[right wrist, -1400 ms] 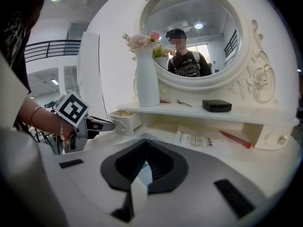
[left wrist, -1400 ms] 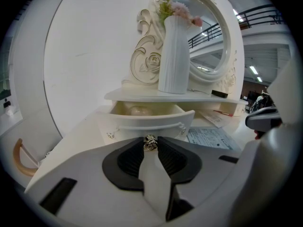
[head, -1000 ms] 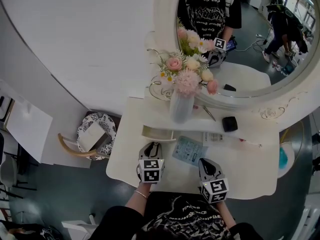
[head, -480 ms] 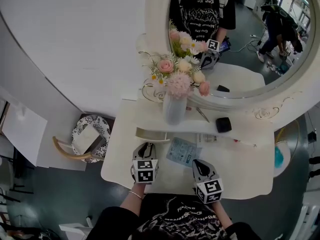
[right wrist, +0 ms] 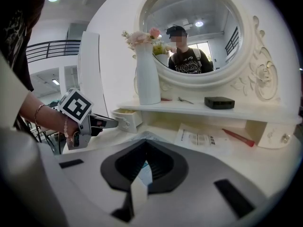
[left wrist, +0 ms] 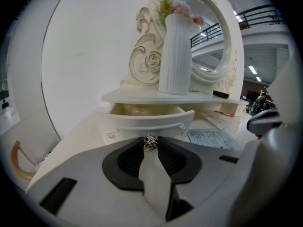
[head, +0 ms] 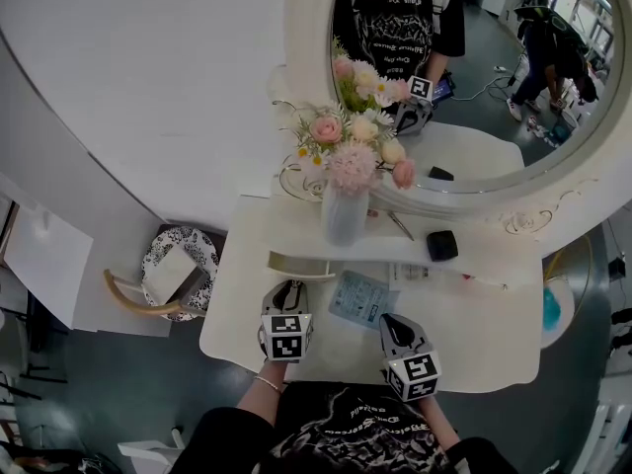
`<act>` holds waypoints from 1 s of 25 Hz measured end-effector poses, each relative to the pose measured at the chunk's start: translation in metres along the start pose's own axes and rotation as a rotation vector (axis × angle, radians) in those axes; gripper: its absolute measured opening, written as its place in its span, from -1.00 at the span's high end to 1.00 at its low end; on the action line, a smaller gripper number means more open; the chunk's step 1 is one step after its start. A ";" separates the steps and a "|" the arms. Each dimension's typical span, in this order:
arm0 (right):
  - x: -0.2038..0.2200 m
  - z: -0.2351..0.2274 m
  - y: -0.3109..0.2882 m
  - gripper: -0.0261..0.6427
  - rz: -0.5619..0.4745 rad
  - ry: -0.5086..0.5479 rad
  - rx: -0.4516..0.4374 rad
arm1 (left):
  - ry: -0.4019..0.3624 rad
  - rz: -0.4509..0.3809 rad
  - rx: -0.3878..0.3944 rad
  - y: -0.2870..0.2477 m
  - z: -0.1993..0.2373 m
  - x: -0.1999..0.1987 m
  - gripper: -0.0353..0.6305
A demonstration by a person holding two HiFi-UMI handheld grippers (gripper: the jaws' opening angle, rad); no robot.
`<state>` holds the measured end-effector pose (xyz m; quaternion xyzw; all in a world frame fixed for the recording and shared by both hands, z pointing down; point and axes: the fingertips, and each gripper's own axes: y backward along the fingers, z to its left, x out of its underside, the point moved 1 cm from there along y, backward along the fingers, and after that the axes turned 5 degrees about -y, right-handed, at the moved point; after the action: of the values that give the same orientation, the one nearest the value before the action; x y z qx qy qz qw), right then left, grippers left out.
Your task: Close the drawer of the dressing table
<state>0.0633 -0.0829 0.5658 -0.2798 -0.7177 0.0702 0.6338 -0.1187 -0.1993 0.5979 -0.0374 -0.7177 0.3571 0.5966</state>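
Hardly anything has been altered over the last second: only the head view has been shifted slightly, while both claws have been kept where they were over the tabletop (head: 474,349). The drawer (left wrist: 147,120) is seen pulled out from under the low shelf (head: 484,252) at the left side, its inside exposed. The left claw (head: 292,288) is closed on the small metal knob (left wrist: 150,143) at the middle of the drawer front, a pad being pressed to either side of it. The right claw (right wrist: 146,144) is held closed and empty, near the printed sheet (head: 360,299) and well apart from the drawer. Since the drawer has not been pushed, the task is judged not yet advanced. The grip appears set, and a straight push toward the mirror (head: 474,67) would be called for next, with care that the knob is not let slip.
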 end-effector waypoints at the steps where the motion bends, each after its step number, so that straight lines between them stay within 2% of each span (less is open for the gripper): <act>1: 0.000 0.000 0.000 0.89 0.001 -0.001 0.000 | -0.001 -0.001 0.000 0.000 0.000 0.000 0.59; 25: 0.001 0.000 -0.002 0.89 0.004 -0.002 -0.005 | 0.001 -0.004 -0.006 -0.003 0.002 -0.003 0.59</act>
<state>0.0624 -0.0841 0.5673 -0.2825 -0.7181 0.0700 0.6321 -0.1180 -0.2039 0.5969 -0.0379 -0.7184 0.3537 0.5978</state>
